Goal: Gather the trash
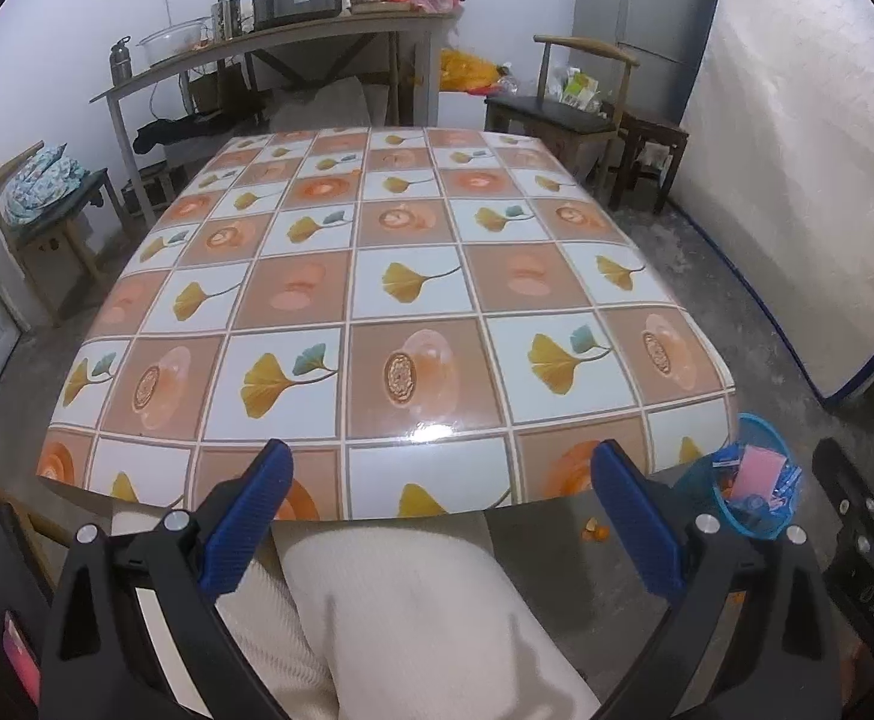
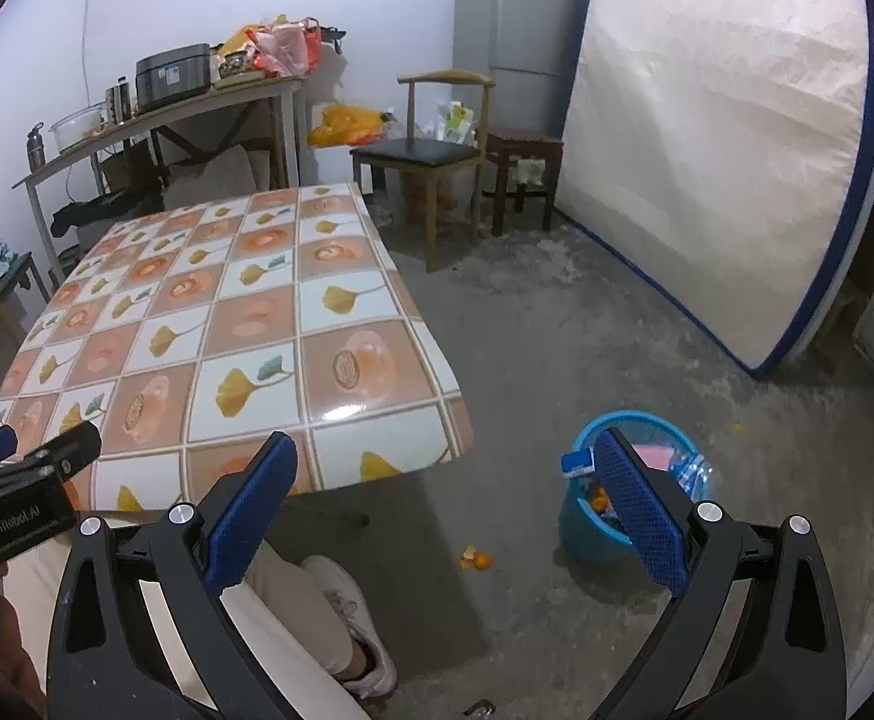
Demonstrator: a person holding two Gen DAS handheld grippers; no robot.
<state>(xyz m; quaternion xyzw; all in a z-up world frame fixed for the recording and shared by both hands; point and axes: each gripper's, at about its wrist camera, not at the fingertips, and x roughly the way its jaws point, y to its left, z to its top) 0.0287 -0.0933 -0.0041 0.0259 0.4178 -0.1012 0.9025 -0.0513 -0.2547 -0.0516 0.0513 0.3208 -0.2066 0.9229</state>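
Both grippers hang over the near edge of the table (image 1: pixel 377 276), above the person's cream-trousered lap (image 1: pixel 413 612). The left gripper (image 1: pixel 440 510) has its blue pads spread wide and holds nothing; the right gripper (image 2: pixel 446 516) is spread just as wide, also holding nothing. The tablecloth — glossy, patterned in orange and white squares with ginkgo leaves — carries no loose items.

The blue mesh trash basket (image 2: pixel 587 531) stands on the grey floor to the right of the table's near right corner. It holds trash: a pink piece (image 1: pixel 755 471), a small blue-and-white carton (image 2: pixel 577 462) at its left rim, crumpled clear plastic and bits of orange peel inside.

A few scraps of orange peel (image 2: pixel 476 559) lie on the floor between the basket and the person's white shoe (image 2: pixel 353 618) — near the basket, not touching it.
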